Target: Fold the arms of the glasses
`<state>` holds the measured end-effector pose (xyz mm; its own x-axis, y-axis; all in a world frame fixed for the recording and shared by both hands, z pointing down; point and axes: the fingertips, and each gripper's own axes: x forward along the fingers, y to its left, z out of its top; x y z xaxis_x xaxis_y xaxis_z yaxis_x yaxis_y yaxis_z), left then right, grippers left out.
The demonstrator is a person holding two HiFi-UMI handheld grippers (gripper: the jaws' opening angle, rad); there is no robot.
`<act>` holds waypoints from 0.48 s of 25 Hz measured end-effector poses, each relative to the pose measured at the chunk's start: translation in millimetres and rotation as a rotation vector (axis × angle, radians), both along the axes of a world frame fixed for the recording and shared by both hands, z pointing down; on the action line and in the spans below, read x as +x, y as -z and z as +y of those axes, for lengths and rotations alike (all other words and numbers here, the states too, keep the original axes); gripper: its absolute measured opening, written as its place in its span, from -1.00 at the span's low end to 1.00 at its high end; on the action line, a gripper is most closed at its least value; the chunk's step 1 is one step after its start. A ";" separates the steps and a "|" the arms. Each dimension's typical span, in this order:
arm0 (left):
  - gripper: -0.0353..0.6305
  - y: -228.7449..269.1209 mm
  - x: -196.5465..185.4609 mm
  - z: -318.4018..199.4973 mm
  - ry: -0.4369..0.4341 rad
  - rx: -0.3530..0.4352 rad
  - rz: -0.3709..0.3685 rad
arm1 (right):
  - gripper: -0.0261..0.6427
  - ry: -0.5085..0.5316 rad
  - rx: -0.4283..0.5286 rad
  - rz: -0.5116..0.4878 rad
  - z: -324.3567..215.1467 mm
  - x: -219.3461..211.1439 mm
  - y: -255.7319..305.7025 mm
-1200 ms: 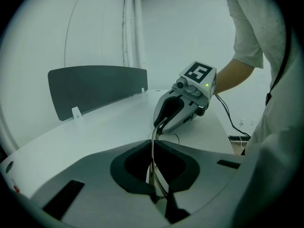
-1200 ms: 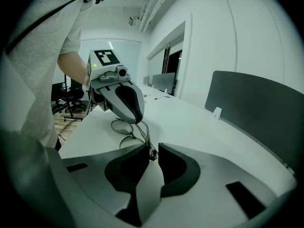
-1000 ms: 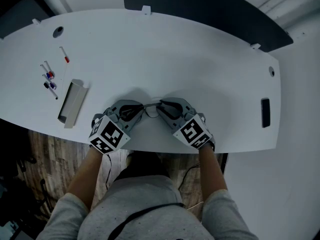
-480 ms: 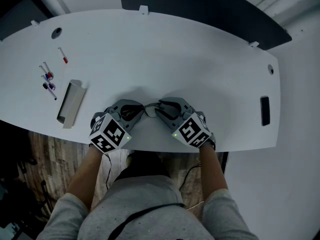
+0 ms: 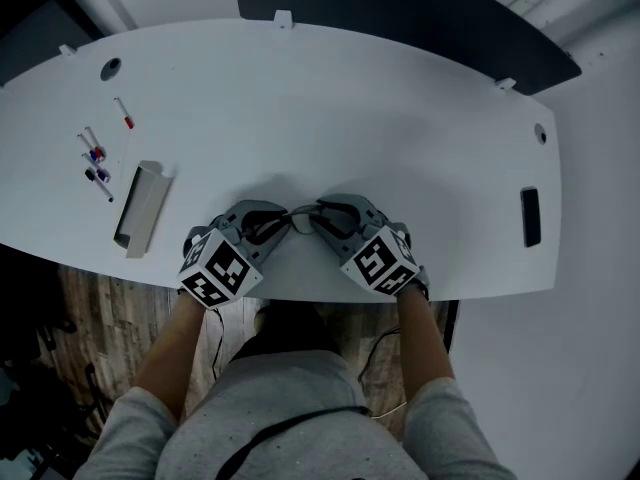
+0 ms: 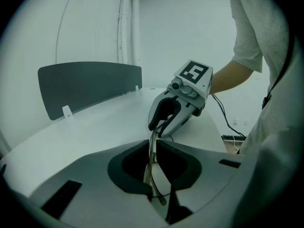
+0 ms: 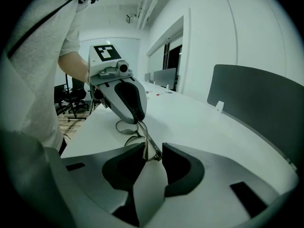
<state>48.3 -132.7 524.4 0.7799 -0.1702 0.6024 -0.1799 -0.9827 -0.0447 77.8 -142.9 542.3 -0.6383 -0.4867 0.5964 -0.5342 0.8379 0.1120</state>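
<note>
Letting go on both sides, by the look of it. Left tongs (image 6: 152,143): narrow gap, opening right now, one arm (image 6: 148,170) of the glasses (image 5: 300,215) running straight through between the jaws. Pads look just off it, not clamping. Right tongs (image 7: 152,148): wider than a second ago, jaws apart, the arm's other end sitting at the tips, no squeeze that I can see.

Neither hand has shifted in that second; only the jaws changed. My read: grip coming off, so either this fold stroke is over or I'm about to regrip. Can't tell from here whether either arm is actually folded flat.

Glasses sit at the table's (image 5: 400,138) 6 o'clock edge, strung between the two tips. Lenses (image 7: 124,126) lie on the top under the left tongs.

Risk: with both grips loose the frame can slide.

Further out: grey tray (image 5: 140,206) at 9 o'clock, pens (image 5: 97,158) at 10, well apart from the work. Dark panel (image 5: 400,8) along the 12 o'clock edge.
</note>
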 end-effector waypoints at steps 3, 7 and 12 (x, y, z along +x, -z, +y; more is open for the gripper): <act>-0.59 2.3 -0.7 -0.2 0.017 -0.014 0.033 | -0.58 0.006 0.001 0.016 0.0 -0.2 -1.7; -0.57 2.9 -2.1 0.4 0.008 -0.007 0.039 | -0.58 -0.002 0.001 0.013 -0.4 0.0 -1.1; -0.57 10.6 -5.4 -0.9 0.031 -0.005 0.087 | -0.52 -0.007 -0.011 0.001 1.4 0.4 0.1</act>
<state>42.9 -133.6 513.8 0.8237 -0.1922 0.5335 -0.2136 -0.9767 -0.0221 78.2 -141.6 542.1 -0.6342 -0.4848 0.6024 -0.5398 0.8353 0.1039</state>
